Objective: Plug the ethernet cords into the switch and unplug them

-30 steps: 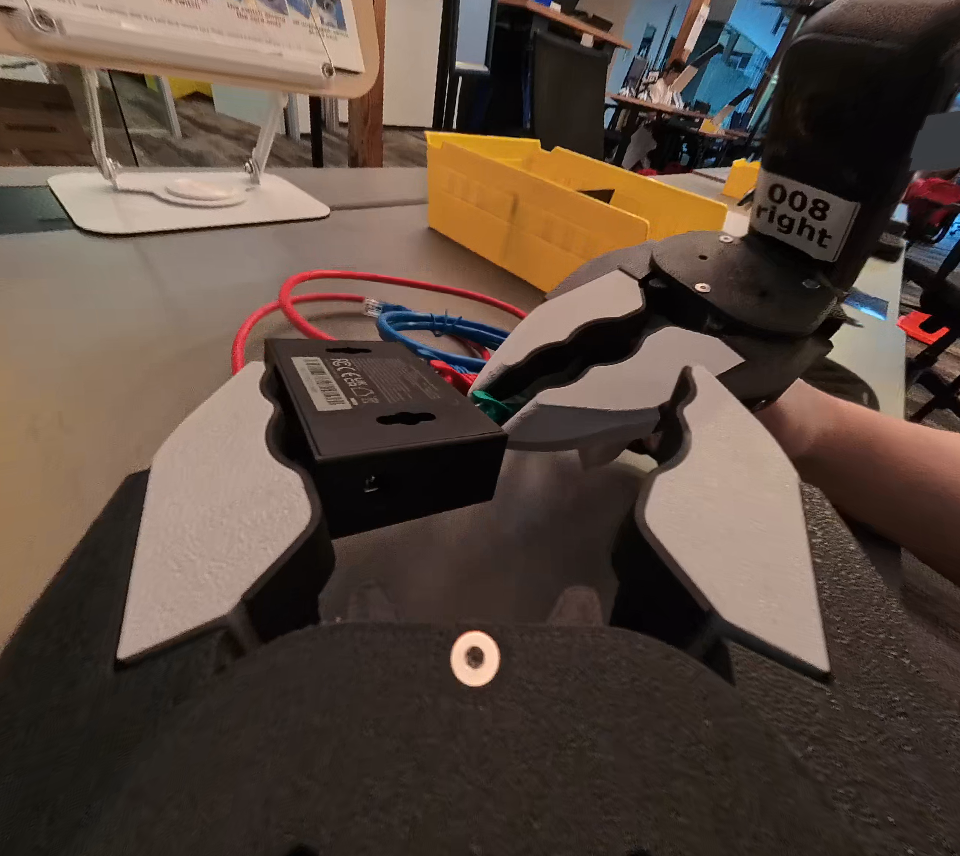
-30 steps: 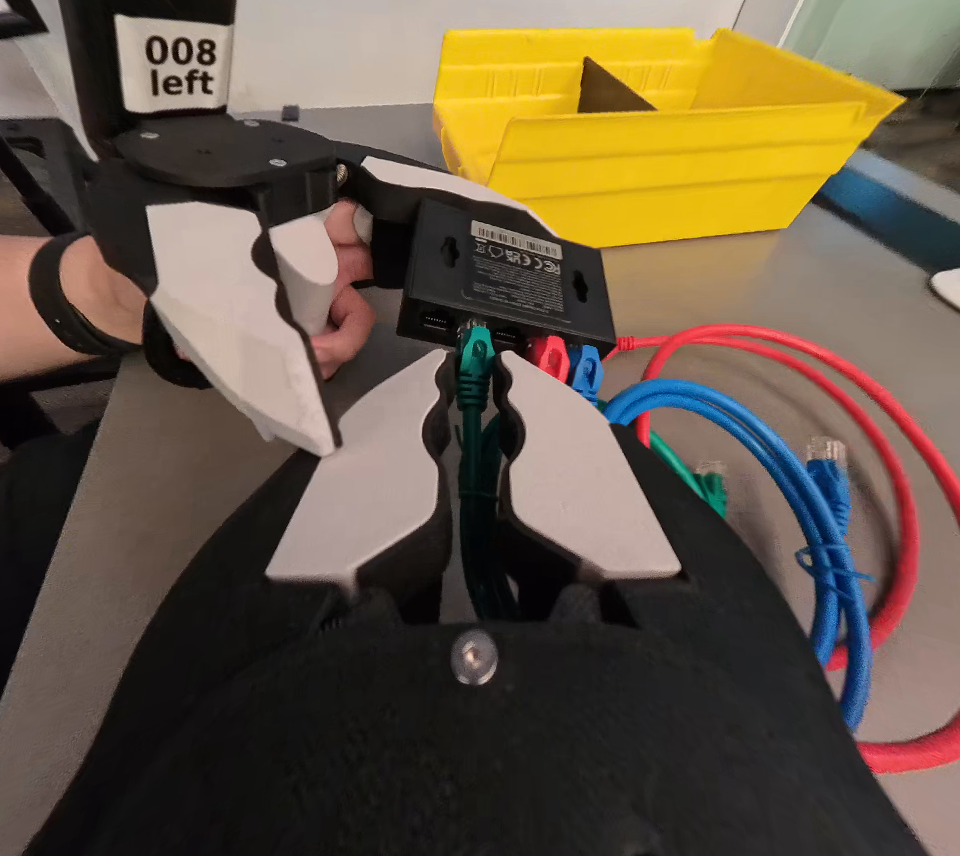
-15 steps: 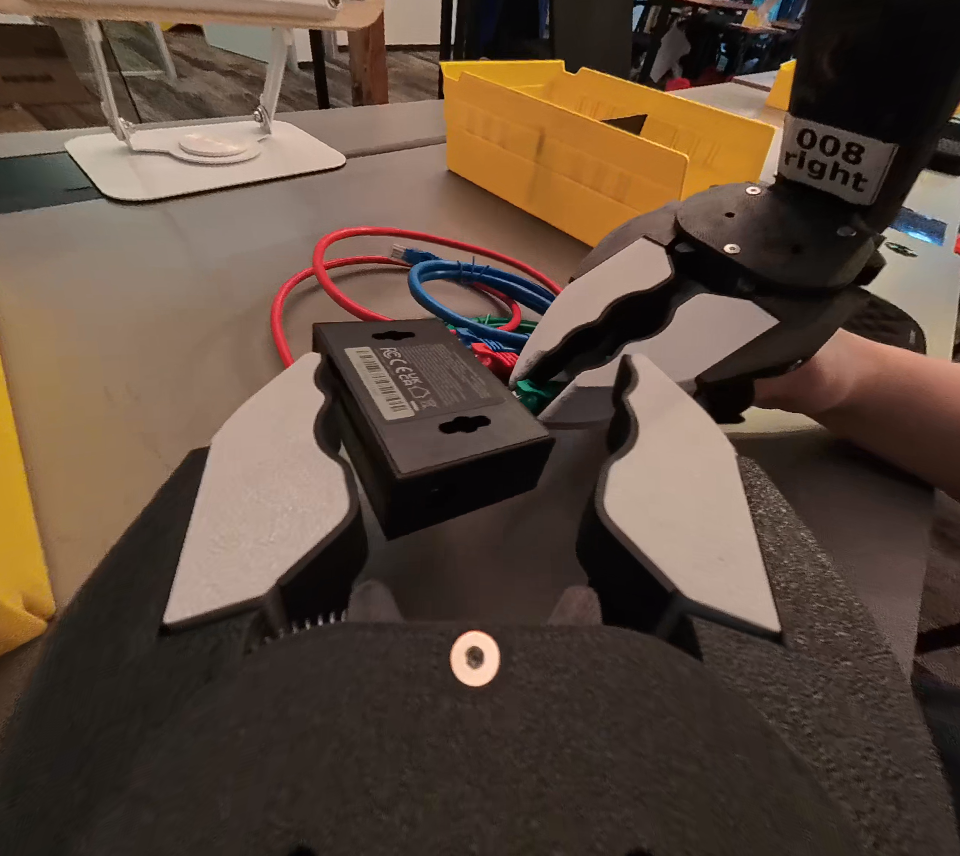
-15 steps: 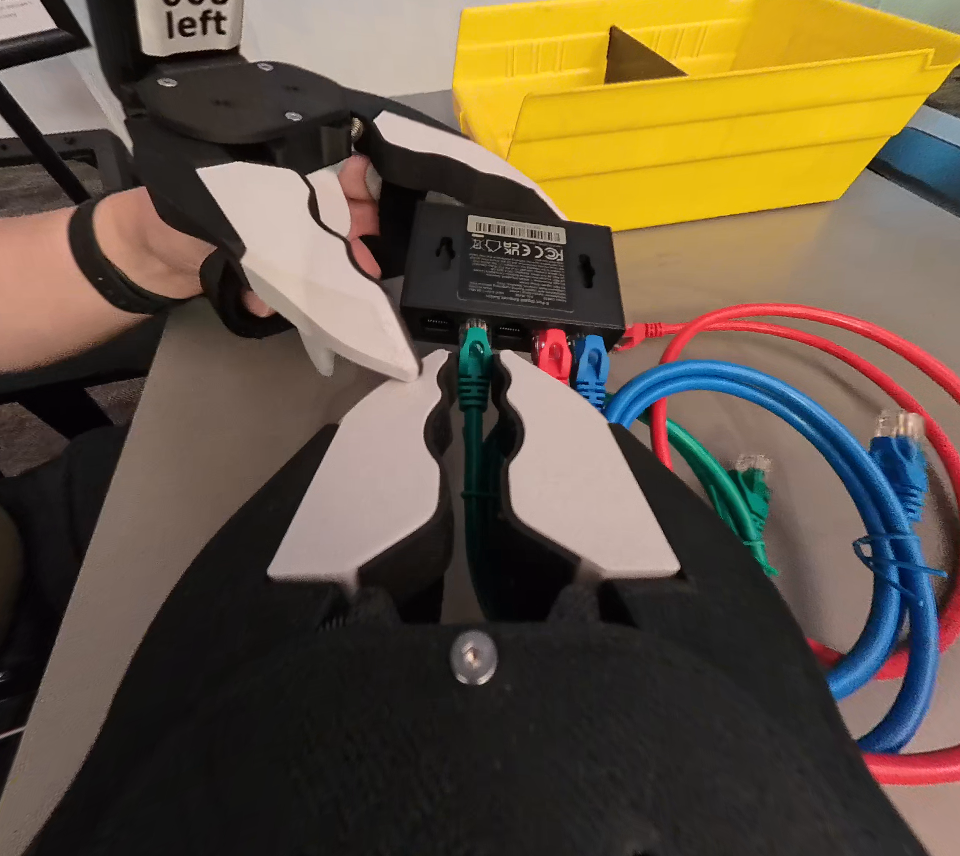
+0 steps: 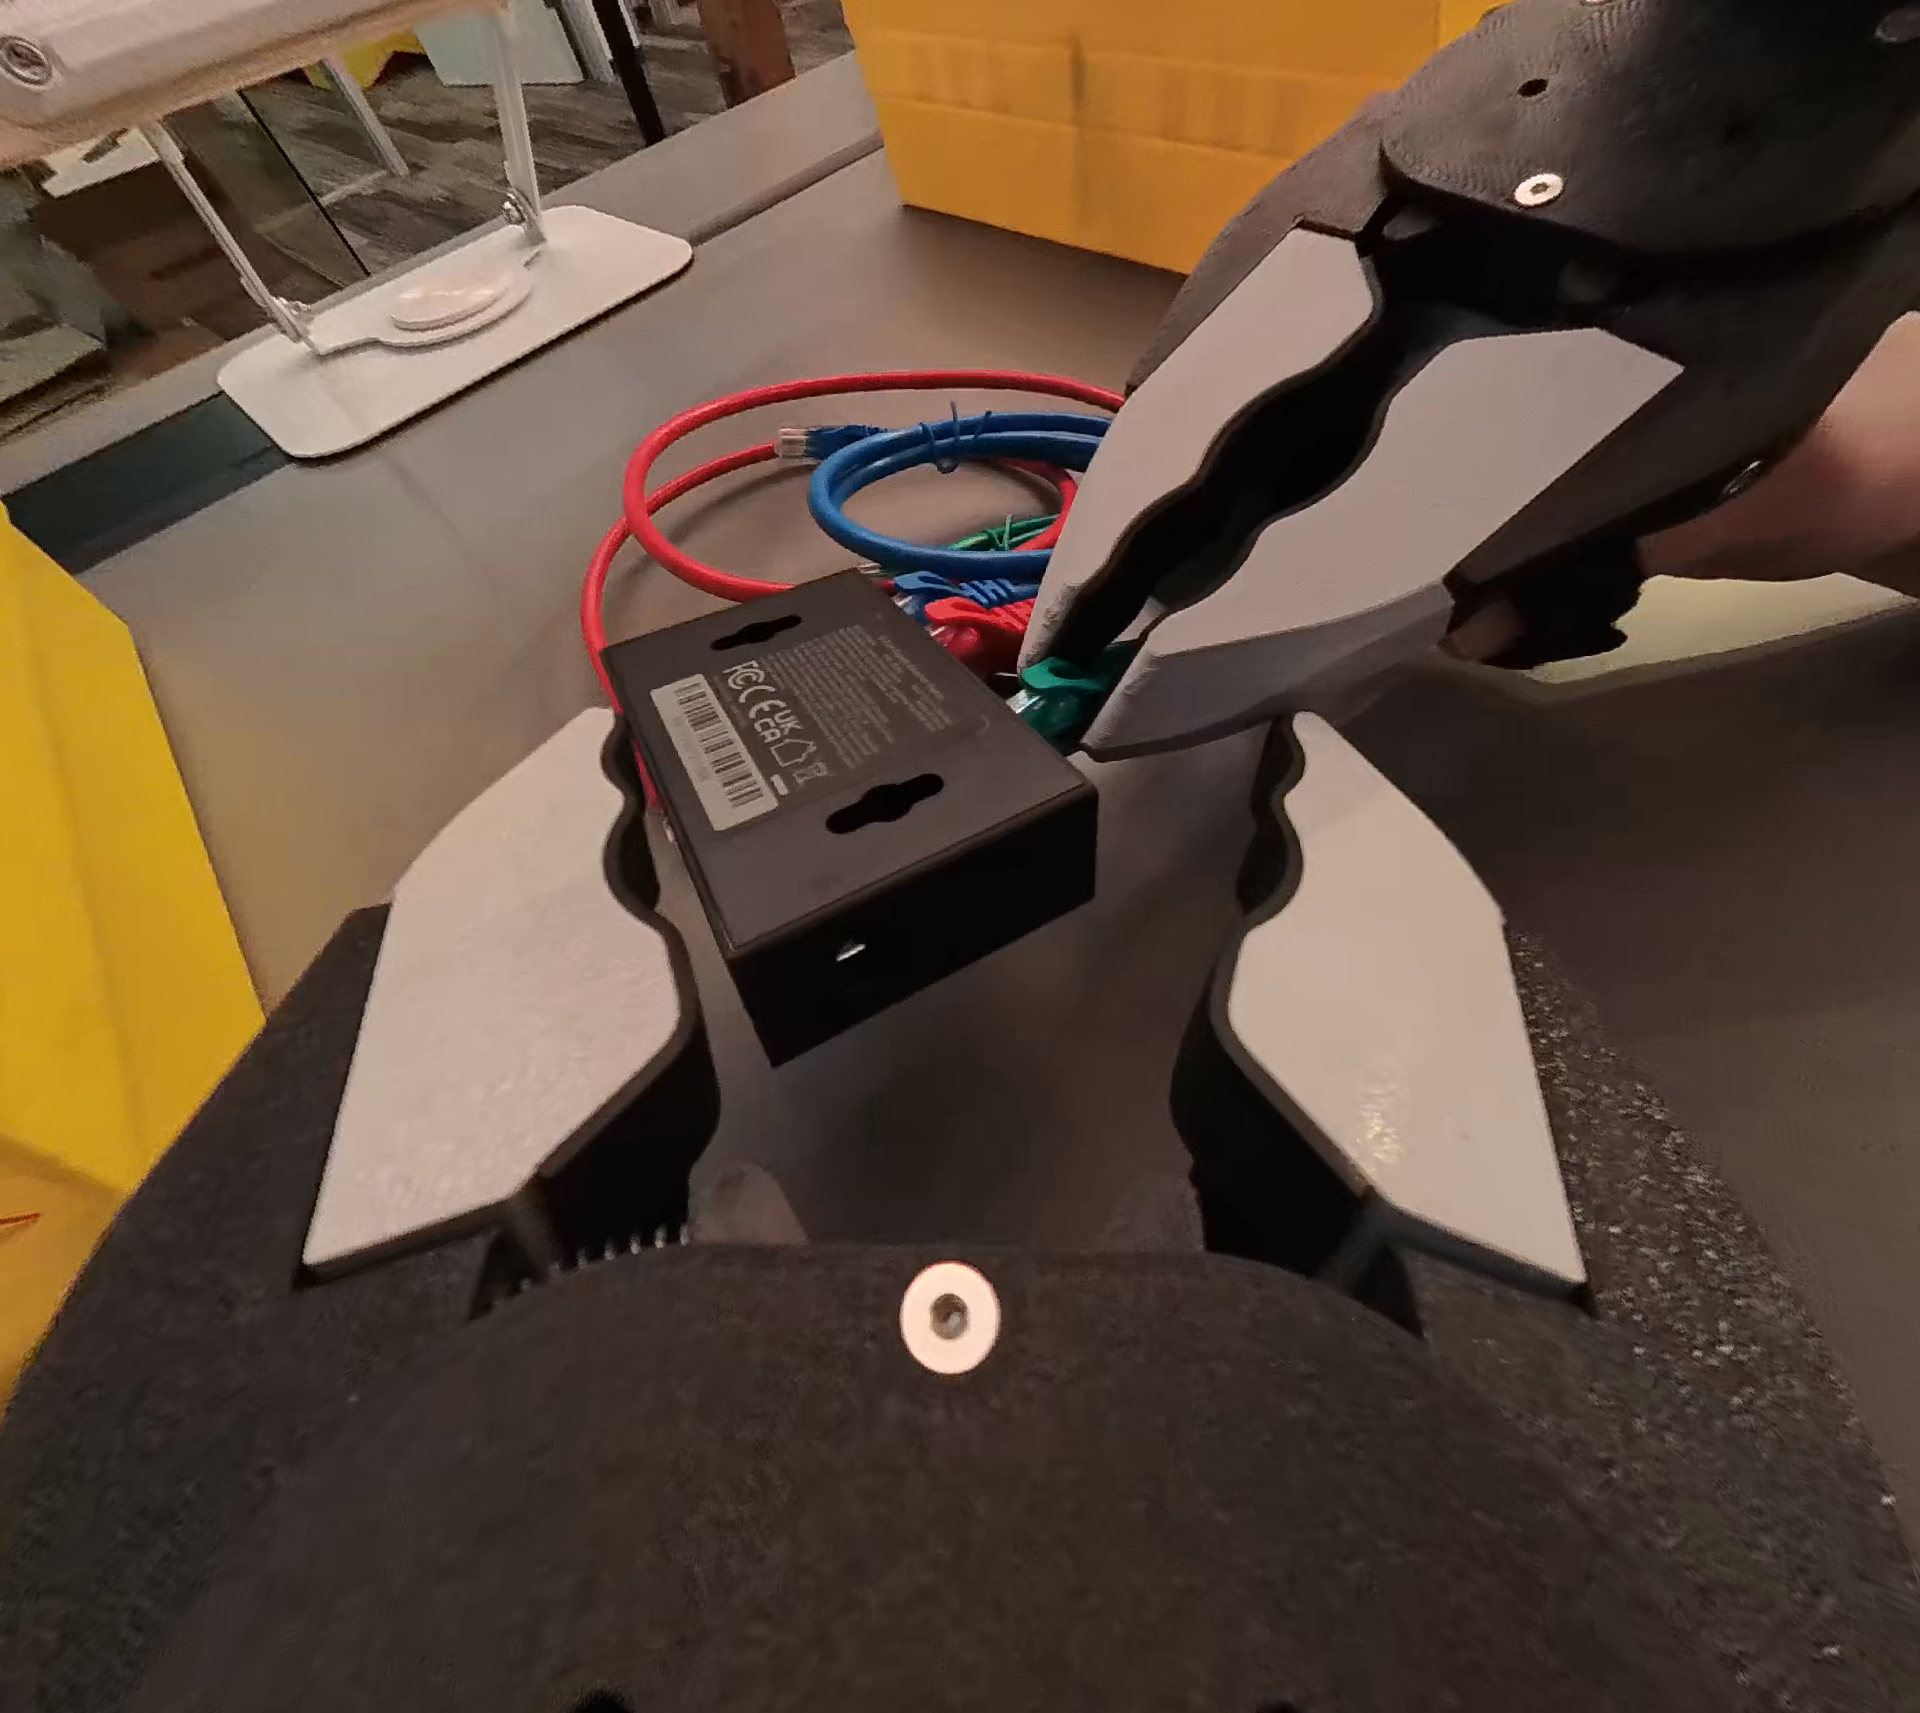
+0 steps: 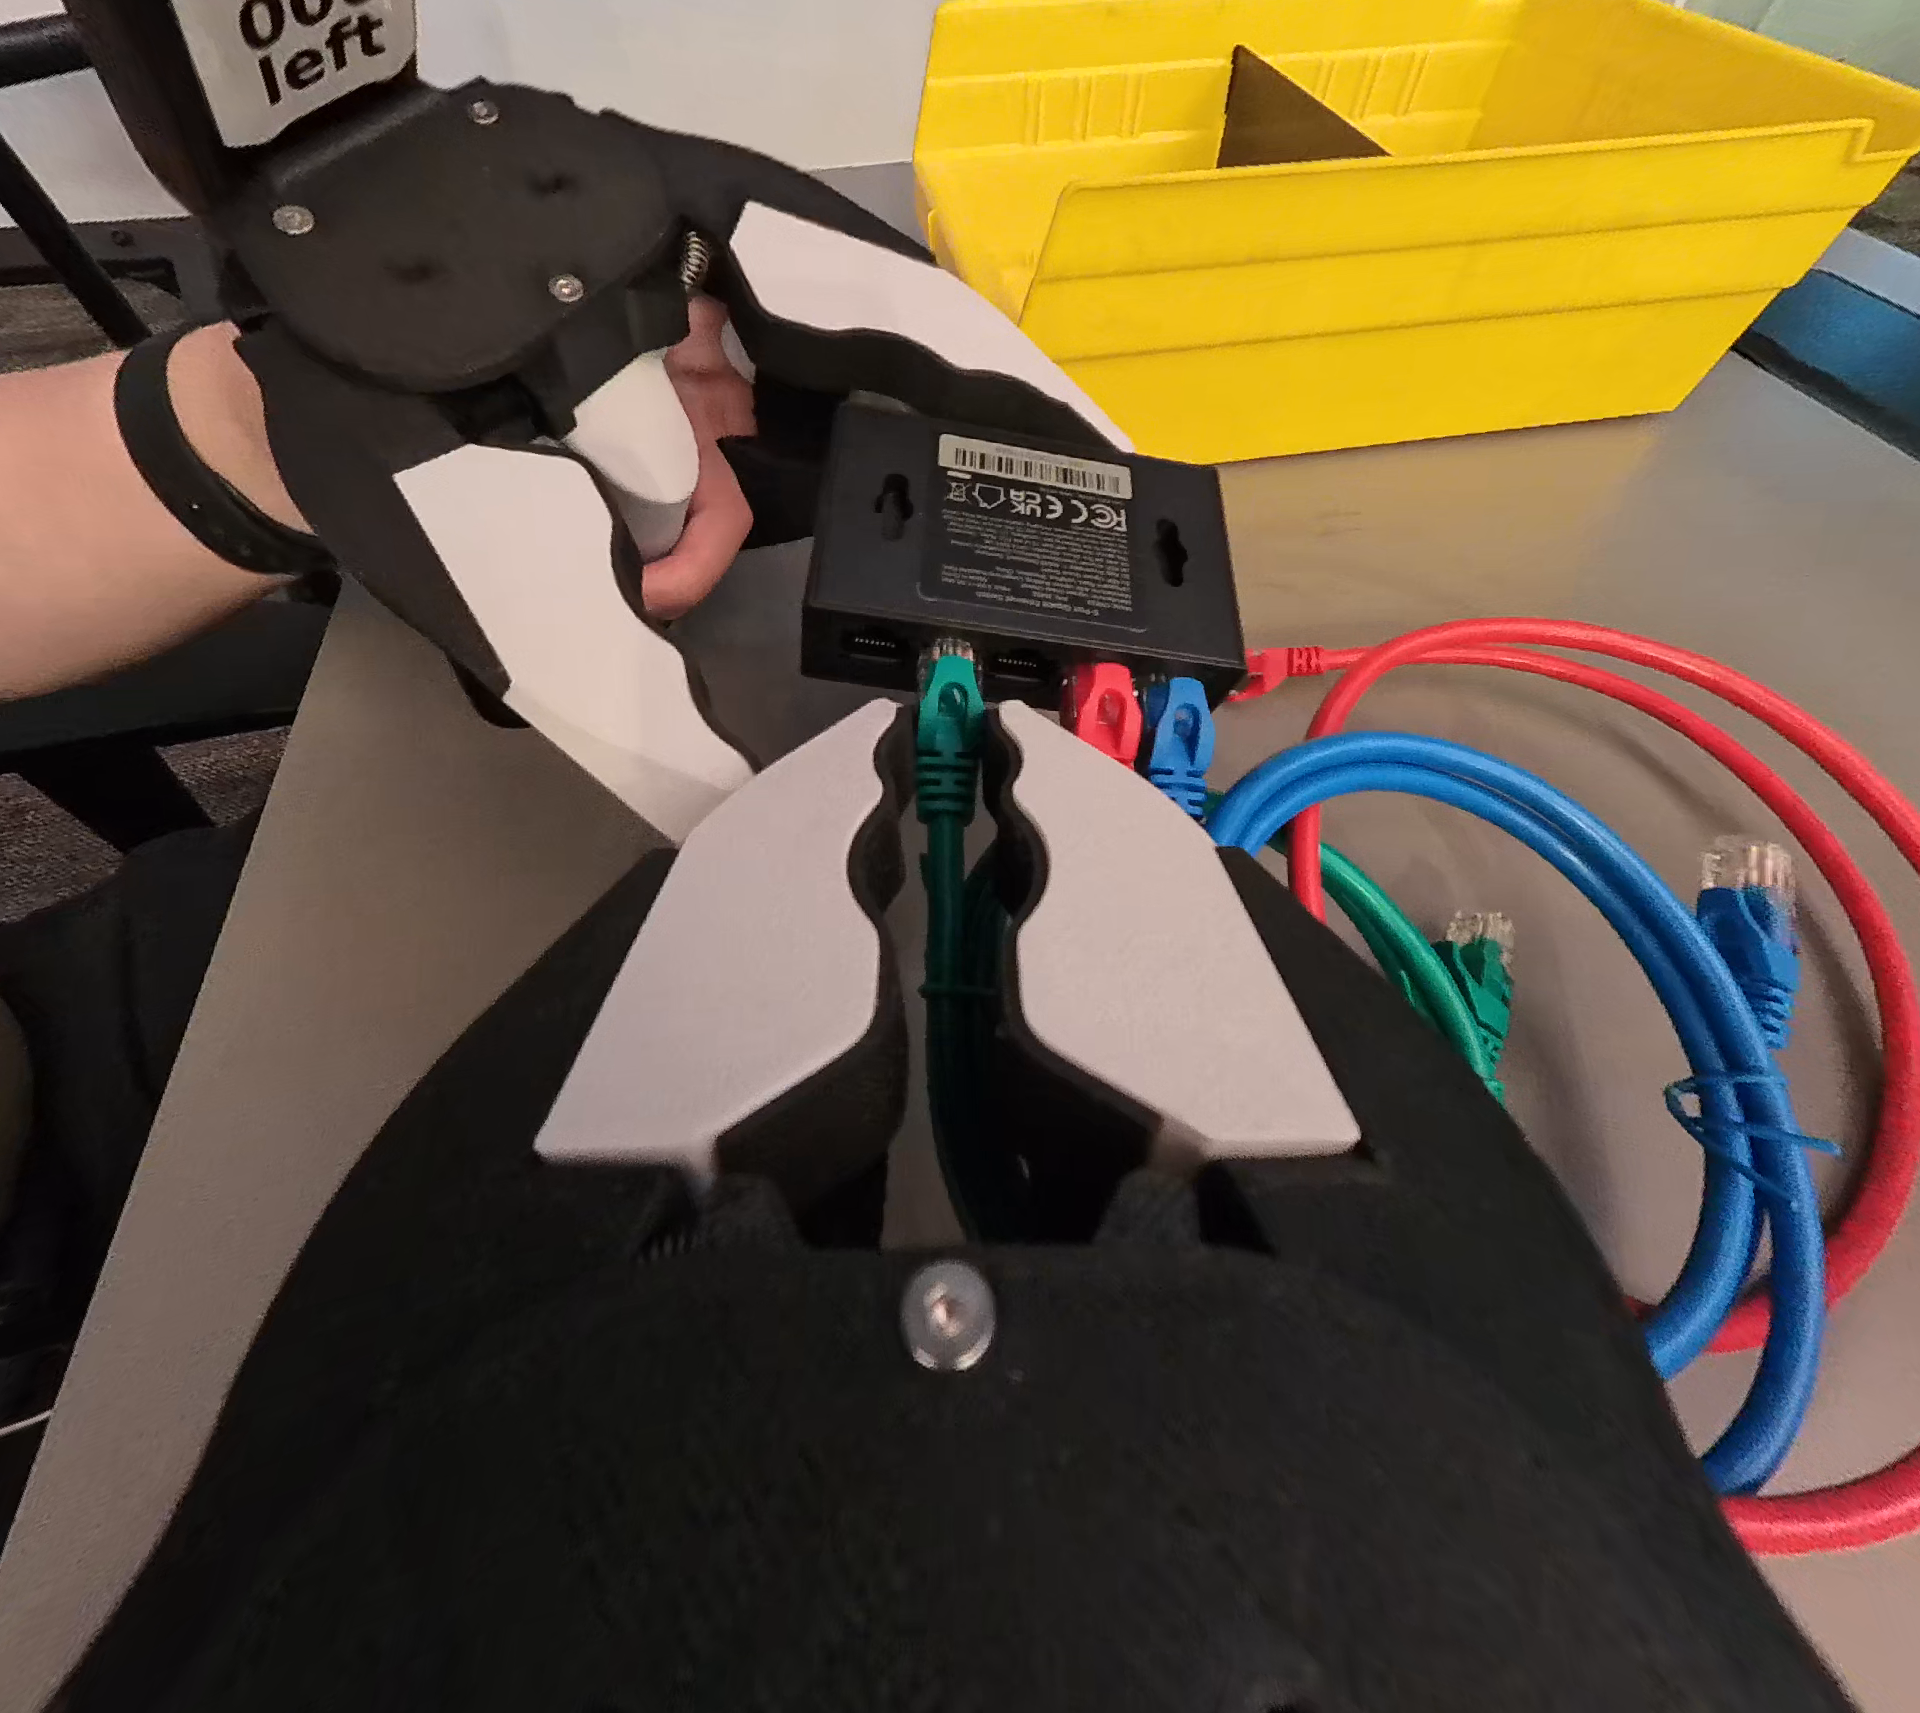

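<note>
1. Since the frame one second earlier, both wrist views had closed in on the switch (image 6: 1023, 546); the yellow bin (image 6: 1392, 292) sat larger and nearer in the right wrist view, and the switch had turned somewhat between the left claw's fingers.
2. Left claw (image 5: 935, 842): fingers apart. The switch lay upside down between them on the counter (image 5: 343, 666), touching the left finger, clear of the right one. Judged braced, not clamped.
3. Right claw (image 6: 943, 790): fingers drawn together on the green cord (image 6: 945, 749) at its plug boot. The plug sat in the second port from the left; how deep it went I could not tell.
4. Red cord (image 6: 1103, 713) and blue cord (image 6: 1176, 733) were plugged in to the right of it. The ports on either side of the green plug were empty.
5. Free ends: one blue, one green and one red plug lay loose on the counter, right of the switch.
6. Risks, judged:
   - The switch was held on one side only, so a push or pull on the green plug could slide or spin it.
   - A grip on the boot might miss the latch tab, so a pull could drag the switch along.
   - The right claw's right finger was just beside the red plug and could knock it.
7. Containers: the yellow bin stood at the far side of the counter, a dark divider (image 6: 1288, 110) inside; no contents visible. Another yellow bin (image 5: 94, 884) showed at the left edge of the left wrist view, interior hidden.
</note>
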Demonstrator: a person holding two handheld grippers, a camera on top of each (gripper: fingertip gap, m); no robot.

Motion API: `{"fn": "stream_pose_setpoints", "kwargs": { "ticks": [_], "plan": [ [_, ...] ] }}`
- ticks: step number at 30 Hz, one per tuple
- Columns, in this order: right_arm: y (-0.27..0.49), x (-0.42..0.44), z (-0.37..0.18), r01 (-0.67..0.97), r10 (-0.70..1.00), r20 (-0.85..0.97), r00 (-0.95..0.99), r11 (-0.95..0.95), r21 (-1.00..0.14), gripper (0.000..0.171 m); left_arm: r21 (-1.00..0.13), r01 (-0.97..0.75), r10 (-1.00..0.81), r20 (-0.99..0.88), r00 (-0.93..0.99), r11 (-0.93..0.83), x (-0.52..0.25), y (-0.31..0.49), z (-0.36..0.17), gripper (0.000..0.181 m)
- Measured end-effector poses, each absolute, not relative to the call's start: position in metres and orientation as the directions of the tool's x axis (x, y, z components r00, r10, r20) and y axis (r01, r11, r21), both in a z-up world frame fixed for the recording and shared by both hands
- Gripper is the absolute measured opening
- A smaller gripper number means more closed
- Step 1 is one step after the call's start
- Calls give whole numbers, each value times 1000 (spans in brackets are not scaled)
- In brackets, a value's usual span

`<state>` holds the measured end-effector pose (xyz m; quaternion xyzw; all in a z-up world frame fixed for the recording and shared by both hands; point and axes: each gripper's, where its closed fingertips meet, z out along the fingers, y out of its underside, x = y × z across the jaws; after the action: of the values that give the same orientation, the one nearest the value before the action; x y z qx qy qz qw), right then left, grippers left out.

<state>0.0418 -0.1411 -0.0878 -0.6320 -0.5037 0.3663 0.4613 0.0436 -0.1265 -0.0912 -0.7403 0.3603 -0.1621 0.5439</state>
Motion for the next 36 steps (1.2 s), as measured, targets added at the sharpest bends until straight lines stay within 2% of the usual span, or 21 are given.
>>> {"fn": "stream_pose_setpoints", "kwargs": {
  "ticks": [3, 9, 23, 36],
  "plan": [
    [-141, 42, -88, 295, 975, -11, 222, -78, -952, 12, -919, -364, -712, -154, 685, -152, 41, -126, -92, 108],
    [-145, 42, -84, 269, 981, -47, 189, -98, -958, 12, -921, -359, -708, -152, 690, -151, 30, -127, -90, 85],
    [-140, 44, -78, 238, 974, -55, 218, -108, -965, 13, -947, -285, -654, -121, 747, -150, 30, -124, -86, 79],
    [-138, 48, -78, 223, 967, -154, 201, -198, -954, 12, -954, -147, -650, 60, 757, -260, 32, -123, -89, 78]
  ]
}}
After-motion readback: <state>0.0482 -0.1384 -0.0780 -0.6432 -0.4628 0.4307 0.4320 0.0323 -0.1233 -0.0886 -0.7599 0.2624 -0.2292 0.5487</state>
